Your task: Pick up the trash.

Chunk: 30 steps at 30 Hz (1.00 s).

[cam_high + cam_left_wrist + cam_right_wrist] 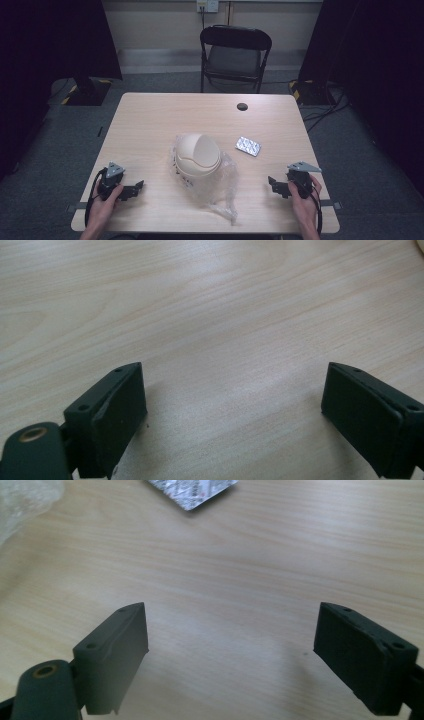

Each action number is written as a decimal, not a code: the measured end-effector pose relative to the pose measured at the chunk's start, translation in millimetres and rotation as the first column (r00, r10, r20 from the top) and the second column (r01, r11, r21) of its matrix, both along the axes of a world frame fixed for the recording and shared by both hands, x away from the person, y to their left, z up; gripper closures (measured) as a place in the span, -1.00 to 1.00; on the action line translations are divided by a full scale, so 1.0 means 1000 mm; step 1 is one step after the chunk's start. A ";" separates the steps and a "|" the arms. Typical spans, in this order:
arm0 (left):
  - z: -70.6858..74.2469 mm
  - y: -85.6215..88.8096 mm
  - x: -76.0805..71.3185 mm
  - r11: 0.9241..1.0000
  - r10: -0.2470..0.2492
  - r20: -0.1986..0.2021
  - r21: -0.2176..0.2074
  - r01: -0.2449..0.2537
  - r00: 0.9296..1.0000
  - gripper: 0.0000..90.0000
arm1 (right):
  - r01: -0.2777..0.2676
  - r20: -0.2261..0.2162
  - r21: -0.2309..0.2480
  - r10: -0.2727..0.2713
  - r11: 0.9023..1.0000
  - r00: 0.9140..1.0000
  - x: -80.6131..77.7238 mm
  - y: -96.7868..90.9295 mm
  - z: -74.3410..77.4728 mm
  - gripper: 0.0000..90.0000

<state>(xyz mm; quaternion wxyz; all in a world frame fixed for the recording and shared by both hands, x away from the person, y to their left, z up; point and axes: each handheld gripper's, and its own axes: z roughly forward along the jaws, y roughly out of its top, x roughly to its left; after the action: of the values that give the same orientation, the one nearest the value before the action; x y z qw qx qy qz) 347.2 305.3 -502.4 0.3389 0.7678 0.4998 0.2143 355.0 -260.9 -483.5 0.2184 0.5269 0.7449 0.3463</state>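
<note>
Lying between both spread, empty grippers, left gripper (134, 189) and right gripper (274, 185), the cream bin (197, 154) sits in seemingly plastic wrap (222, 192)

centre: bin (197, 154) in plastic bag (222, 187) blocks | flanks – bare table (150, 115)
</note>
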 end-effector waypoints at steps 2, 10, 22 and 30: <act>0.000 0.000 0.000 1.000 0.000 0.000 0.000 0.000 1.000 -0.77 | -0.026 -0.018 0.014 0.027 1.000 0.999 0.000 0.004 0.001 -0.70; 0.000 0.000 0.000 1.000 0.000 0.000 0.000 0.000 1.000 -0.77 | -0.092 0.021 0.033 0.092 0.995 0.996 0.006 0.028 0.019 -0.69; 0.000 0.000 0.000 1.000 -0.001 0.000 -0.001 0.001 1.000 -0.77 | -0.185 0.053 0.118 0.180 0.976 0.982 0.022 0.062 0.046 -0.69; 0.000 0.000 0.000 1.000 0.000 0.000 -0.001 0.000 1.000 -0.77 | -0.236 0.083 0.157 0.226 0.959 0.971 0.025 0.078 0.066 -0.70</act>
<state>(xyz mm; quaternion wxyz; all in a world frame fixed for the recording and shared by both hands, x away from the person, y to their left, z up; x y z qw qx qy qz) 347.2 305.3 -502.4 0.3394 0.7676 0.4998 0.2140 380.4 -183.0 -417.4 0.1559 0.4412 0.7625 0.4468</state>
